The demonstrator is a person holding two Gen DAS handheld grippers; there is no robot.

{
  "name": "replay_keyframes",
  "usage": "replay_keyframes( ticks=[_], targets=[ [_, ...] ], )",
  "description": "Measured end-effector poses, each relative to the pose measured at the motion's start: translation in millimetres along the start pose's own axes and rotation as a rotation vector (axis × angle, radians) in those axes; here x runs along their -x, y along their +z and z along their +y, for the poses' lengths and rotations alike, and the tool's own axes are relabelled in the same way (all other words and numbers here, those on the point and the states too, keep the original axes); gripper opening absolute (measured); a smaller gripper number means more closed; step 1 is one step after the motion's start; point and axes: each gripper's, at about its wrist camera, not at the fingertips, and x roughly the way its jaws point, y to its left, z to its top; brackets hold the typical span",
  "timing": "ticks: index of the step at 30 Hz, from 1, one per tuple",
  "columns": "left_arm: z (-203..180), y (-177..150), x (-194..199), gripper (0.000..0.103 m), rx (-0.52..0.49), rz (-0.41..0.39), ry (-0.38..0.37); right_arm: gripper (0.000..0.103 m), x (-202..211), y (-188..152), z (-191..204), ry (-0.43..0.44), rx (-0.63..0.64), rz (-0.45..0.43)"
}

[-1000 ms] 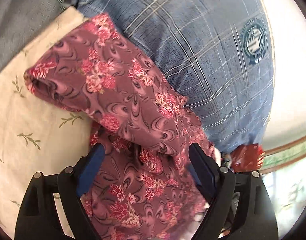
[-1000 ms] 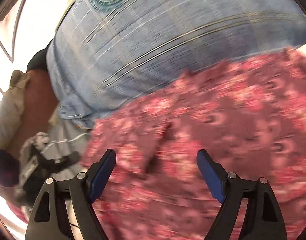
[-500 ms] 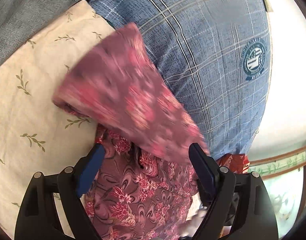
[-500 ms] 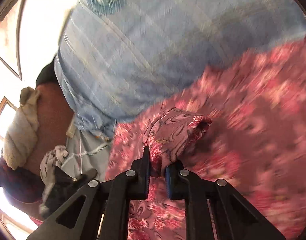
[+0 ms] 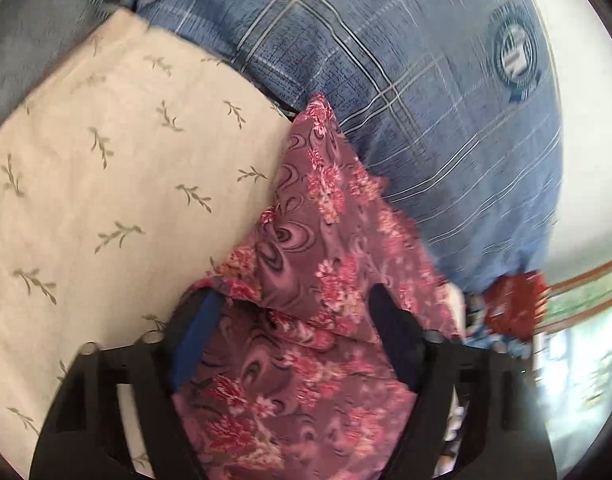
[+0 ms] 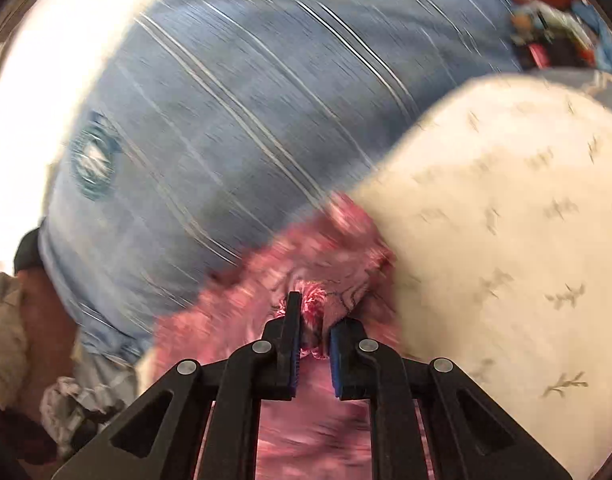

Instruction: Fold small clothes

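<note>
A maroon garment with pink flowers (image 5: pixel 322 248) lies bunched on the bed, between a cream leaf-print pillow (image 5: pixel 118 184) and a blue plaid pillow (image 5: pixel 406 72). My left gripper (image 5: pixel 294 320) is open, its jaws standing on either side of the cloth, with a fold draped over the left finger. My right gripper (image 6: pixel 314 332) is shut on a bunched fold of the same garment (image 6: pixel 318 304) and holds it up; this view is blurred by motion.
The cream pillow (image 6: pixel 514 240) fills the right of the right wrist view and the blue plaid pillow (image 6: pixel 234 112) the upper left. A red cloth (image 5: pixel 514 300) and a window lie at the right of the left wrist view. Clothes pile (image 6: pixel 74 396) at the lower left.
My right gripper closed on a fold of the floral garment and pulled it toward the cream pillow. The cloth flap over the pillow has drawn back toward my left gripper.
</note>
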Motion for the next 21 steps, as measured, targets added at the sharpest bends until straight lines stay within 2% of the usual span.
replay_keyframes(
  ticks=[2,3,5,7,8,10,11,12,14,16,18,19,20,21],
  targets=[
    [-8,-3,0,0.055,-0.055,-0.021,0.054,0.012,-2,-3,-4,0.054,-0.035,0.011],
    [-11,-4,0,0.047,-0.075,-0.033,0.077,0.012,-1,-2,-2,0.064,-0.042,0.0],
    [-15,-5,1,0.038,-0.099,-0.051,0.114,0.012,11,2,10,0.111,0.001,-0.055],
    [-14,-4,-2,0.038,-0.1,-0.048,0.138,0.012,24,7,22,0.146,0.053,-0.113],
    [-13,-4,-4,0.038,-0.097,-0.041,0.155,0.012,24,9,22,0.146,0.059,-0.113],
    [-10,-3,-11,0.038,-0.095,-0.028,0.196,0.012,3,10,16,0.07,0.062,-0.014],
    [-9,-4,-11,0.038,-0.097,-0.026,0.196,0.013,-16,7,9,-0.034,0.069,0.078],
    [-11,-4,-8,0.038,-0.1,-0.029,0.193,0.012,-24,2,3,-0.078,0.065,0.131],
    [-16,-7,1,0.038,-0.119,-0.045,0.166,0.015,-8,0,2,-0.037,0.051,0.076],
    [-25,-10,14,0.04,-0.142,-0.072,0.101,0.018,16,-3,11,-0.007,0.068,-0.002],
    [-33,-14,17,0.055,-0.17,-0.071,0.064,0.018,33,-12,20,0.029,0.119,-0.048],
    [-36,-17,13,0.058,-0.19,-0.063,0.075,0.02,31,-18,21,0.012,0.144,-0.032],
    [-37,-19,7,0.062,-0.206,-0.049,0.098,0.024,22,-27,19,-0.03,0.168,0.023],
    [-37,-22,-4,0.062,-0.224,-0.02,0.133,0.022,11,-37,12,-0.074,0.179,0.08]
  ],
)
